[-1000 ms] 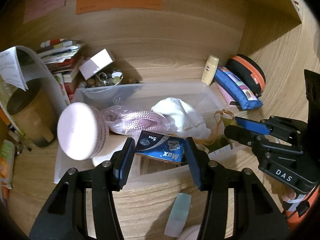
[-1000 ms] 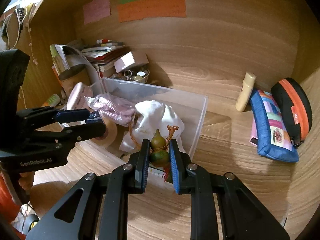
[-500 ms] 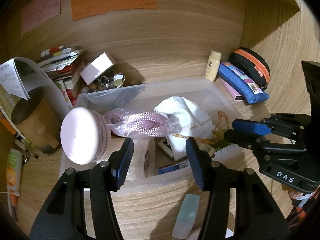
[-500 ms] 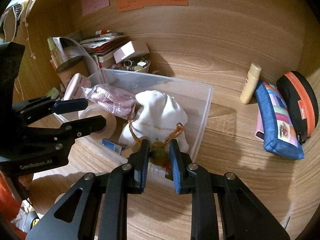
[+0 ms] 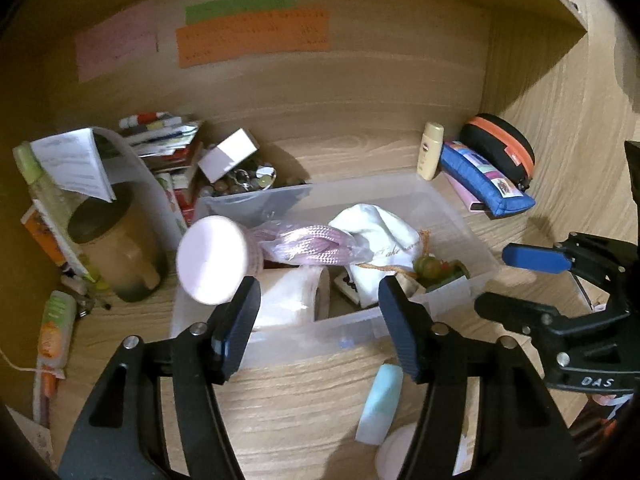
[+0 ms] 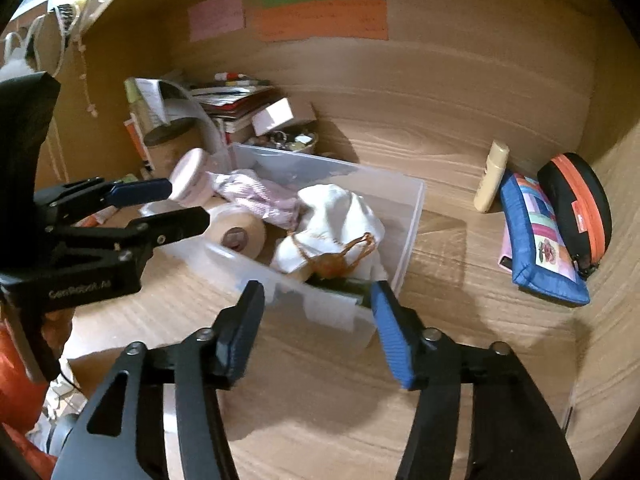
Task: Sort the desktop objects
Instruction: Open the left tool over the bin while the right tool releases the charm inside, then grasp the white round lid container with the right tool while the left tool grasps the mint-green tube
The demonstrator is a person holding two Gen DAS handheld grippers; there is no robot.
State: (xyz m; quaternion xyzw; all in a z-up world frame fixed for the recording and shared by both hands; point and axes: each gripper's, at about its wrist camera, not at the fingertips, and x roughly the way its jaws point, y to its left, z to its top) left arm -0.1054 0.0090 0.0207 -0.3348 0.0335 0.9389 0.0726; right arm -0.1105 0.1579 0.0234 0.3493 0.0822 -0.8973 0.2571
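Both grippers have let go and drawn back from the clear plastic storage bin [image 5: 472,236]: the left gripper [image 5: 316,320] and right gripper [image 6: 316,328] gape wide, empty. Green gourd charm [image 5: 430,266] lies inside (near corner). Judged next: pale-blue eraser block [image 5: 380,408], best pinched across its narrow sides.

writing on the orange paper note [image 5: 252,36] and pink paper note [image 5: 116,50] is blurring out, unreadable. round white lid [image 5: 394,454] is getting cut off by the bottom edge of left wrist view. flat pink case [image 5: 460,192] is mostly hiding under the blue fabric pouch [image 5: 484,178]. contents of the small bowl of trinkets [image 6: 290,140] are too small to tell.
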